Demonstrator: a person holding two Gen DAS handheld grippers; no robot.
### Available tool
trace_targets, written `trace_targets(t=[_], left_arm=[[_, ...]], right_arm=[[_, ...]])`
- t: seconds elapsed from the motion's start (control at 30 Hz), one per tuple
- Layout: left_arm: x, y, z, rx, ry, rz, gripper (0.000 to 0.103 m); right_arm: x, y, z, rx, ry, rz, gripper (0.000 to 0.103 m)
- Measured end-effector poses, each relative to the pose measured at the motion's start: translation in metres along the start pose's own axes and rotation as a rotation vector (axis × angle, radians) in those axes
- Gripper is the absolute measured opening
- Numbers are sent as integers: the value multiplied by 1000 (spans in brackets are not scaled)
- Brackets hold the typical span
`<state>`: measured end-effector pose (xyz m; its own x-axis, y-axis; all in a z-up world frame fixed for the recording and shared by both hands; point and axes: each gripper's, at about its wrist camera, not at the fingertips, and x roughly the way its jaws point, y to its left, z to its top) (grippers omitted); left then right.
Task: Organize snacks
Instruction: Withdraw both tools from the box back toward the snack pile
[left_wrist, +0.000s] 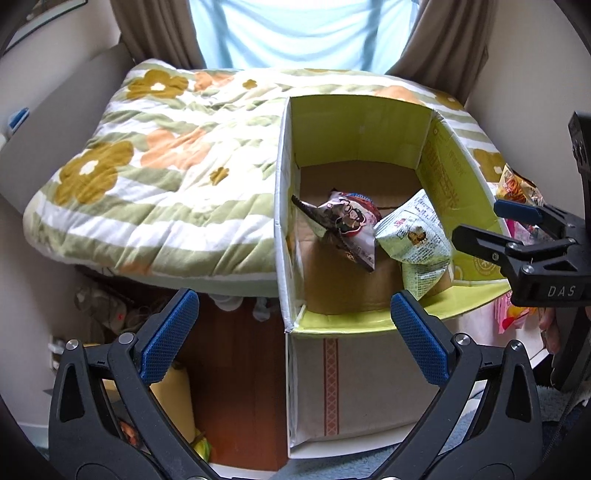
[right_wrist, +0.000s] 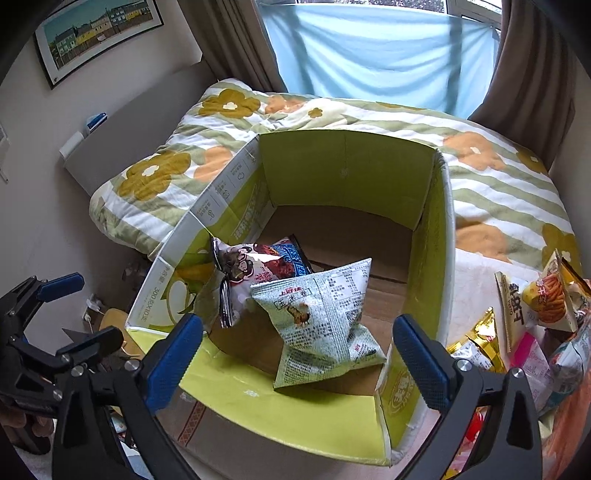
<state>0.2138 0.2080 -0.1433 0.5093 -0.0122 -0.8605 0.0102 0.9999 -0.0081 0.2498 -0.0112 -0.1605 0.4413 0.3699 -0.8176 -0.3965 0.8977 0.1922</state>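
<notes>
Floral quilt (right_wrist: 491, 184) below blue-curtained window (right_wrist: 369, 48); framed picture (right_wrist: 96, 33) on wall

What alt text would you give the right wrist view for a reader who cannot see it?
An open cardboard box with green inner flaps holds two snack bags, a pale green one leaning over a dark one. The open, empty right gripper hovers at the box's near edge; more snack bags lie to its right.
</notes>
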Motion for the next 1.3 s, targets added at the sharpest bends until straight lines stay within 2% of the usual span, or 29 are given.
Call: trace_targets(t=[0.3, 0.6, 0.9, 1.17, 1.3], left_arm=[[-17, -14, 3, 54, -61, -74, 103], [-32, -53, 4, 127, -96, -168, 103], [-46, -120, -1, 154, -125, -208, 103], [-47, -199, -25, 141, -84, -232, 103], [-47, -236, -41, 135, -63, -244, 103]], right_arm=[[-52, 3, -9, 62, -122, -47, 102], [-103, -16, -35, 135, -211, -125, 102], [-149, -73, -66, 171, -246, -174, 102], [-186, -143, -113, 191, -212, -211, 102], [-198, -179, -138, 221, -198, -201, 103]])
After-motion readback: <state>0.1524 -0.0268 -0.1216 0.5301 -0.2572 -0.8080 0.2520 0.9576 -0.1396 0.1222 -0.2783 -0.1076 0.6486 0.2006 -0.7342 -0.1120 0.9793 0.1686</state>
